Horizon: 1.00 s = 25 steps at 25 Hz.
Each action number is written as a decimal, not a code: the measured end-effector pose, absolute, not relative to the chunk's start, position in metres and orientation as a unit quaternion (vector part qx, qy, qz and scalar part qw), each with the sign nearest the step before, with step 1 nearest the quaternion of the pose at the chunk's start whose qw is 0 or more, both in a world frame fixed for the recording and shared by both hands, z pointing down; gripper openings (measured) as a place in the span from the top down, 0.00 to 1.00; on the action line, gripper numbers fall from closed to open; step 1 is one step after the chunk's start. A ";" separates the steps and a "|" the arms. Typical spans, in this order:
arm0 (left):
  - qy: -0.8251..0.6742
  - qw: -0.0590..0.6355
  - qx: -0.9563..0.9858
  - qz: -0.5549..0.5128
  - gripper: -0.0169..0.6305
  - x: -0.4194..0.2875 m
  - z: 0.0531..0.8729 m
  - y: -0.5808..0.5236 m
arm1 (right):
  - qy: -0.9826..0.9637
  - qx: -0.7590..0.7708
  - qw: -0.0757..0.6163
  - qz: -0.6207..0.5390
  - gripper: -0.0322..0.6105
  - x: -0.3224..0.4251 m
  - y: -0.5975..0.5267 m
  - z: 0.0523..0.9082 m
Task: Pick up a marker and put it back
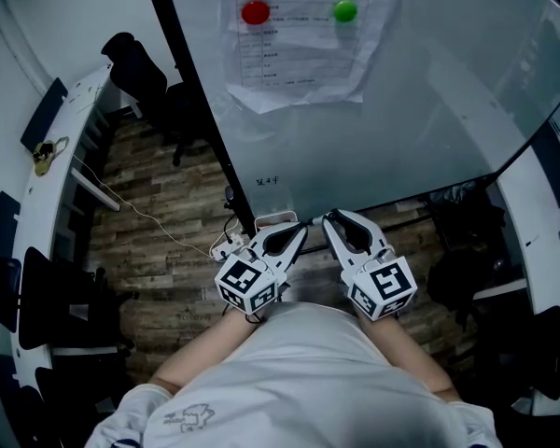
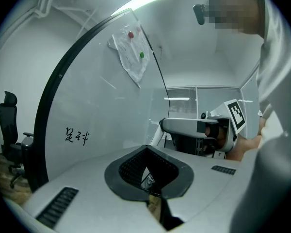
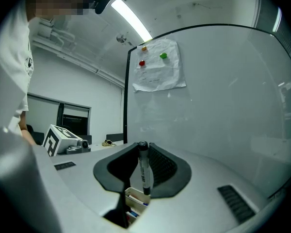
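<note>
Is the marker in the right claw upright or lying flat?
Upright: the marker stands vertical, clamped in the right claw.

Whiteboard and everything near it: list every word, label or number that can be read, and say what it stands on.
"足球", as far as the handwriting reads, on the whiteboard.
Paper sheet on the whiteboard: printed lines, too small to read.
Marker: label too blurred to read.
Shirt: print too blurred to read.

We see a glossy, smooth whiteboard [image 1: 420, 110] bearing creased paper [image 1: 303, 59], a wood-grain plank floor [image 1: 159, 213], and a shiny black plastic marker [image 3: 144, 171] against the ribbed, matt black pads [image 3: 161, 165] of the right gripper [image 3: 141, 147].
</note>
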State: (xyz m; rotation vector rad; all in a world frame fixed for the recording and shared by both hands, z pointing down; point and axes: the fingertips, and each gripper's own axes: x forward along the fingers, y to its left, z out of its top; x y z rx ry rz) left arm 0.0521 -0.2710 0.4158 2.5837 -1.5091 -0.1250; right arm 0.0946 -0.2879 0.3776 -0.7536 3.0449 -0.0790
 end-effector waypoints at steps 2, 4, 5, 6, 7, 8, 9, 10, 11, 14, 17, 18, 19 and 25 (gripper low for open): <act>-0.501 0.076 0.861 -0.043 0.96 0.050 0.418 -0.270 | 0.970 -0.241 -0.002 -0.026 0.84 0.092 -0.286 0.379; -0.498 0.076 0.863 -0.043 0.96 0.047 0.420 -0.270 | 0.969 -0.246 -0.007 -0.024 0.84 0.089 -0.287 0.380; -0.497 0.077 0.863 -0.043 0.96 0.045 0.420 -0.270 | 0.968 -0.249 -0.010 -0.023 0.84 0.088 -0.288 0.381; -0.496 0.078 0.864 -0.043 0.96 0.043 0.421 -0.270 | 0.967 -0.253 -0.011 -0.024 0.84 0.087 -0.289 0.382; -0.494 0.079 0.865 -0.044 0.96 0.040 0.421 -0.270 | 0.966 -0.258 -0.013 -0.026 0.84 0.085 -0.289 0.383; -0.493 0.081 0.865 -0.044 0.96 0.038 0.421 -0.269 | 0.964 -0.262 -0.014 -0.028 0.84 0.083 -0.288 0.383; -0.491 0.083 0.866 -0.044 0.96 0.035 0.422 -0.268 | 0.963 -0.266 -0.015 -0.031 0.84 0.081 -0.286 0.383; -0.488 0.084 0.868 -0.043 0.96 0.033 0.422 -0.266 | 0.962 -0.269 -0.017 -0.032 0.84 0.078 -0.285 0.384; -0.484 0.085 0.870 -0.043 0.96 0.030 0.423 -0.265 | 0.962 -0.272 -0.018 -0.033 0.84 0.074 -0.283 0.385; -0.474 0.088 0.876 -0.038 0.97 0.020 0.425 -0.265 | 0.958 -0.283 -0.021 -0.043 0.84 0.065 -0.282 0.390; -0.464 0.094 0.880 -0.033 0.97 0.007 0.426 -0.263 | 0.953 -0.298 -0.019 -0.053 0.84 0.057 -0.279 0.391; -0.459 0.096 0.882 -0.032 0.97 0.003 0.427 -0.262 | 0.951 -0.303 -0.018 -0.053 0.84 0.054 -0.278 0.391; -0.454 0.097 0.885 -0.030 0.96 -0.001 0.427 -0.262 | 0.949 -0.309 -0.016 -0.054 0.84 0.051 -0.278 0.391; -0.427 0.098 0.899 -0.019 0.96 -0.033 0.426 -0.257 | 0.938 -0.340 -0.010 -0.068 0.84 0.024 -0.273 0.396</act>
